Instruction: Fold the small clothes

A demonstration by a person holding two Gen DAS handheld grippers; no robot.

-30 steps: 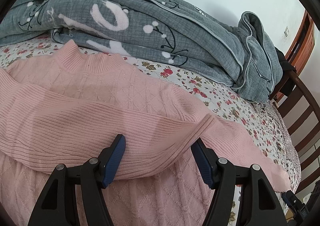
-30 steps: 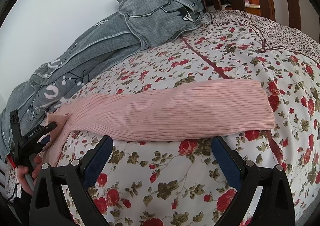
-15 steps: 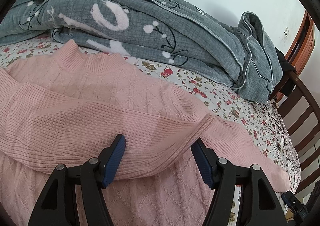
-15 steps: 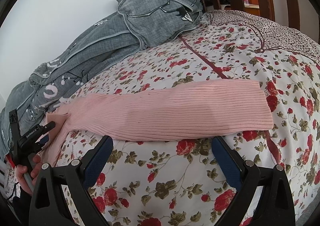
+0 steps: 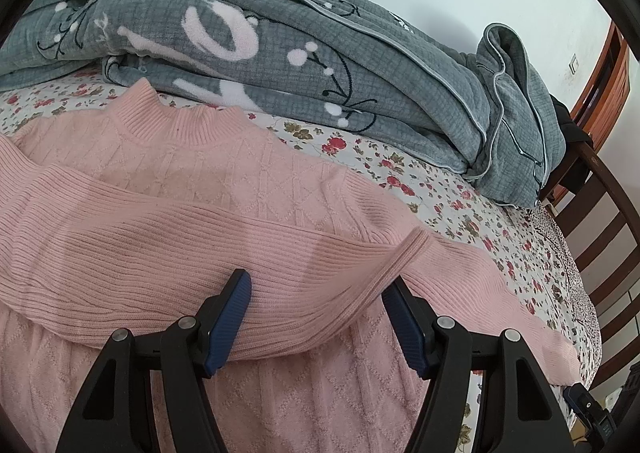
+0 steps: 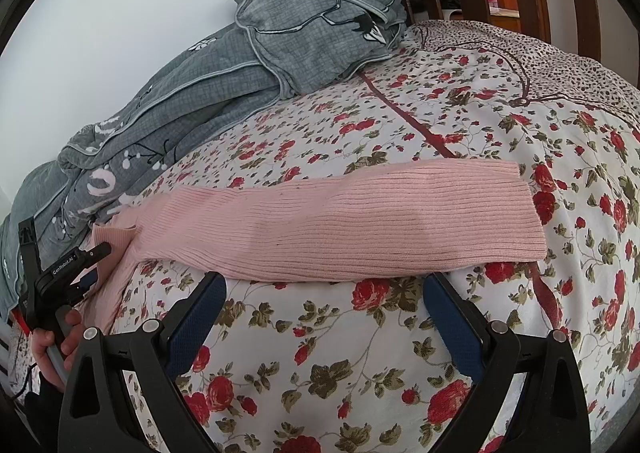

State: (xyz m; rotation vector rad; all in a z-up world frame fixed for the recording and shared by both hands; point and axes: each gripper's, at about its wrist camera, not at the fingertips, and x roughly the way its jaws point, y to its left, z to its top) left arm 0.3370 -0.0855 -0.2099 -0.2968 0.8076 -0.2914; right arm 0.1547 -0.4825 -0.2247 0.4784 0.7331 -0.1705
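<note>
A pink knit sweater (image 5: 168, 157) lies face up on the flowered bed sheet (image 5: 448, 209), collar towards the far side. One ribbed sleeve (image 5: 168, 265) is folded across its chest, cuff (image 5: 416, 249) to the right. My left gripper (image 5: 318, 285) stands open over that sleeve's near edge, its blue pads (image 5: 230, 317) wide apart and not pressing the knit. In the right wrist view the other sleeve (image 6: 360, 221) lies stretched flat on the sheet. My right gripper (image 6: 324, 285) is open just in front of it, with only sheet between its fingers.
A rumpled grey quilt (image 5: 320, 53) is heaped along the wall behind the sweater. A wooden bed frame (image 5: 600, 213) bounds the right side. A hand (image 6: 52, 345) holding the left gripper shows at the far left of the right wrist view.
</note>
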